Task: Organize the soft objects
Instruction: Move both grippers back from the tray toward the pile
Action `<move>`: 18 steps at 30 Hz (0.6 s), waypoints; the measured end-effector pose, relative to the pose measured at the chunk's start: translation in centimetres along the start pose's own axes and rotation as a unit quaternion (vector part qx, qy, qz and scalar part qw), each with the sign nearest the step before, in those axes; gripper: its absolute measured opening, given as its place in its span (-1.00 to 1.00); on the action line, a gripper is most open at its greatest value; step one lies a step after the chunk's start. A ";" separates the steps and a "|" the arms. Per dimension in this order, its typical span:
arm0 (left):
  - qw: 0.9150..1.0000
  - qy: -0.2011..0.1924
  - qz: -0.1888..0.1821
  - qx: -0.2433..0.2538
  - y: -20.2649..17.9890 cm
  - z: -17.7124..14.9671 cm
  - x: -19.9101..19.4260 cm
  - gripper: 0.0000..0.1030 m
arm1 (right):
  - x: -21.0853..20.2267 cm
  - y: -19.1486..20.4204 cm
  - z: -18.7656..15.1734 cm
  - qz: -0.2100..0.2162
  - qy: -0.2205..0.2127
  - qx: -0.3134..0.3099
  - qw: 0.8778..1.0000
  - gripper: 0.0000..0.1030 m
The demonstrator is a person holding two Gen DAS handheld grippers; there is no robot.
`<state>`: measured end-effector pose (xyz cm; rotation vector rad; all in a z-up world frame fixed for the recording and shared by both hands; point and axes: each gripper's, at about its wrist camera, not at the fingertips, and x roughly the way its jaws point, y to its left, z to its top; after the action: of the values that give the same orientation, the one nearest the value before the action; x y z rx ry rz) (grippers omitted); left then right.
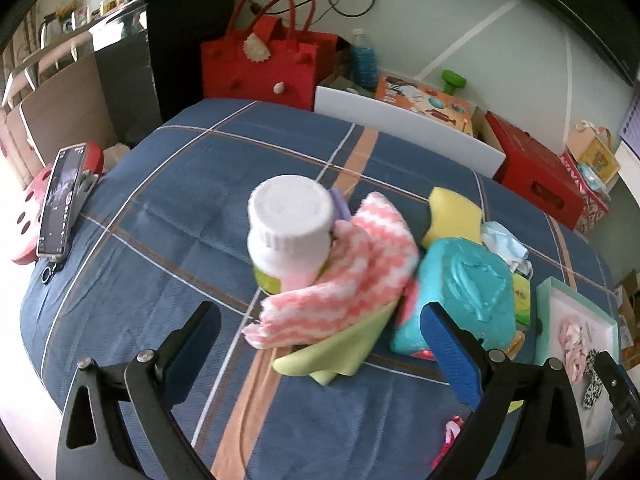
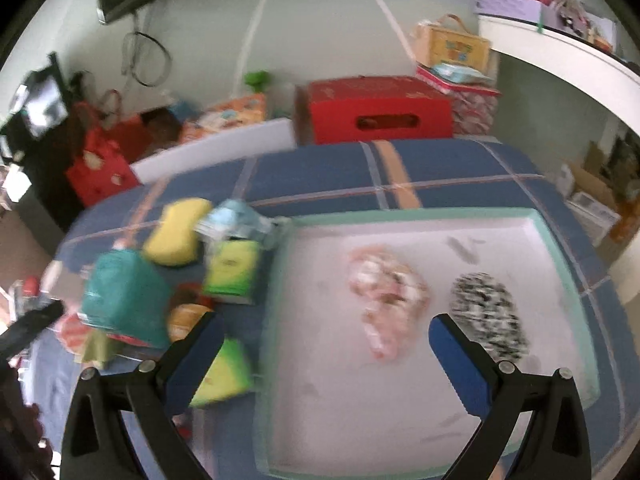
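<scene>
No legible text anywhere. Print on the green packet (image 2: 232, 268), orange box (image 1: 426, 102) and small yellow box (image 2: 460, 50) is too blurred to read. Phone (image 1: 60, 204) screen unreadable.

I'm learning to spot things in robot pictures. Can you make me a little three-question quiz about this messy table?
1. True or false: the white-capped bottle is lying flat.
2. How many soft items lie in the tray? A) none B) two C) five
3. Fill in: the pink-and-white cloth rests on a ____ cloth.

Key: 1 false, it stands upright. 2 B, a pink scrunchie and a black-and-white one. 3 green.
</scene>
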<state>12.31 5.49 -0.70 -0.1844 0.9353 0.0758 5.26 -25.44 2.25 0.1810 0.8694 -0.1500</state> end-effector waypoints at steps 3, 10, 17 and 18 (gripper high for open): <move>1.000 0.002 0.001 -0.011 1.0 0.1 0.0 0.93 | 0.0 2.1 -0.2 0.018 -0.005 -0.021 1.000 1.00; 0.997 0.056 -0.021 -0.040 2.2 0.1 1.2 0.93 | 2.3 4.7 -1.3 0.051 0.055 -0.052 0.996 1.00; 0.990 0.122 -0.033 -0.066 2.4 -0.7 3.2 0.93 | 3.8 5.6 -2.1 0.079 0.089 -0.067 0.991 1.00; 0.989 0.128 -0.033 -0.069 2.5 -0.8 3.4 0.93 | 3.8 5.7 -2.3 0.081 0.092 -0.069 0.990 1.00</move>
<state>13.31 7.71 -4.26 -0.3602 1.1805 0.0557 7.19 -19.59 -1.58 0.1369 1.0410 0.0809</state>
